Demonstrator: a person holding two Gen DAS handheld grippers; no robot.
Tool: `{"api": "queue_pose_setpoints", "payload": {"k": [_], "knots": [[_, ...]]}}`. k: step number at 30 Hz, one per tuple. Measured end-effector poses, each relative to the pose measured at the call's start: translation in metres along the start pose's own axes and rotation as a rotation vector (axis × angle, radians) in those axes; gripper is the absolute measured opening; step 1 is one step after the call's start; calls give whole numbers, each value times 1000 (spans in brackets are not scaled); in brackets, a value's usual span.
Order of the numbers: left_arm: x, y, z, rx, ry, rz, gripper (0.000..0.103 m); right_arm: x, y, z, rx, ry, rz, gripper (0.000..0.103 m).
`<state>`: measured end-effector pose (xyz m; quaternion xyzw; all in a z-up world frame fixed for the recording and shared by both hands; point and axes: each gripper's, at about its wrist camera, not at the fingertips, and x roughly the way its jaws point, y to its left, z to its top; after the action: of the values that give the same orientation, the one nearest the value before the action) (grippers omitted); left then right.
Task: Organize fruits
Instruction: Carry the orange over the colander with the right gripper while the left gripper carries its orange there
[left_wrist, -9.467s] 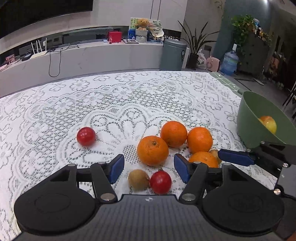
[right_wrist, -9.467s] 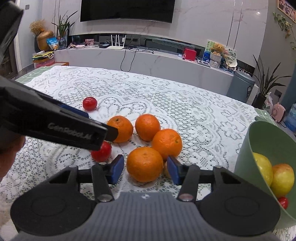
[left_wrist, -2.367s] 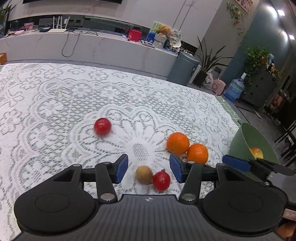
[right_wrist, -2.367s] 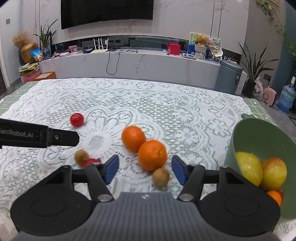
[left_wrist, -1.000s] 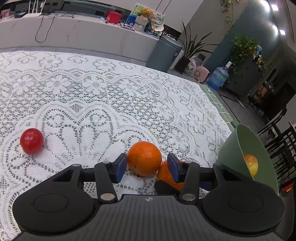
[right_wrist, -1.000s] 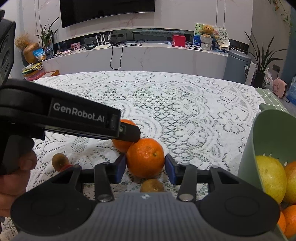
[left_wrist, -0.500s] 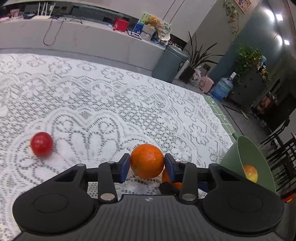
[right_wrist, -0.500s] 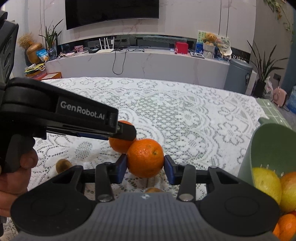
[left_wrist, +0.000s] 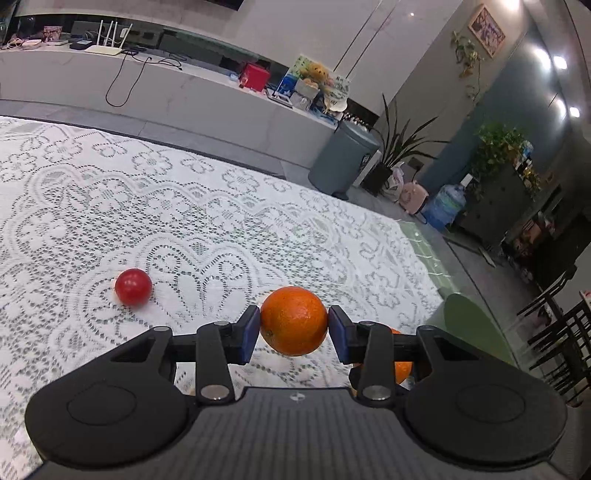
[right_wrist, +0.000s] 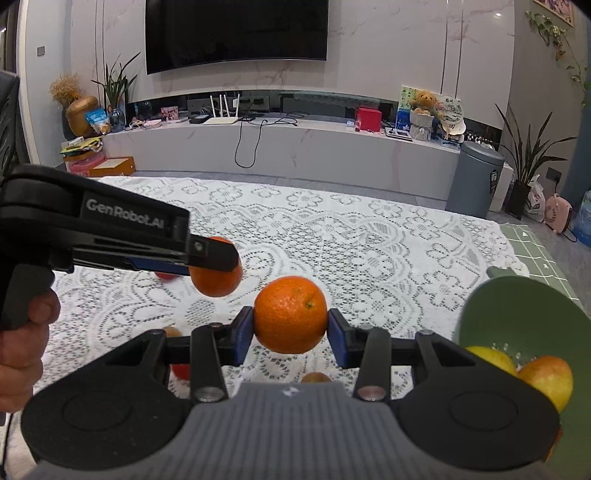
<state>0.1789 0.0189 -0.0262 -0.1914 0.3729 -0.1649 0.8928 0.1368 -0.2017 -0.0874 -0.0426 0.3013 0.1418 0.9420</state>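
Oranges are now riding clear of the lace tablecloth (left_wrist: 258, 206) in both your grippers, where a second ago they were sitting on it. Your left gripper (left_wrist: 294, 334) is pinching one orange (left_wrist: 293, 320) between its blue pads, and your right gripper (right_wrist: 290, 335) is pinching the other orange (right_wrist: 290, 314) the same way; from the right wrist you are seeing the left one's fruit hanging just beyond and to the left. You are carrying two at once, so the green bowl (right_wrist: 517, 314) at the right, already holding yellow and reddish fruit, is likely your next stop. You are leaving a red fruit (left_wrist: 133, 287) on the cloth to the left and a small brown one (right_wrist: 316, 377) near you.
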Motion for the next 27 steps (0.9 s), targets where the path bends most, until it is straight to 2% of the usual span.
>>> {"api": "queue_pose_setpoints", "payload": {"k": [15,27], "knots": [[-41,-48,-13,73,-44,-30,46,-72,-24,-11,41,-62,-11,40],[-41,-103,-23,161,-31,-105,45,-115,-72,-22,95,-112,-72,40]]}}
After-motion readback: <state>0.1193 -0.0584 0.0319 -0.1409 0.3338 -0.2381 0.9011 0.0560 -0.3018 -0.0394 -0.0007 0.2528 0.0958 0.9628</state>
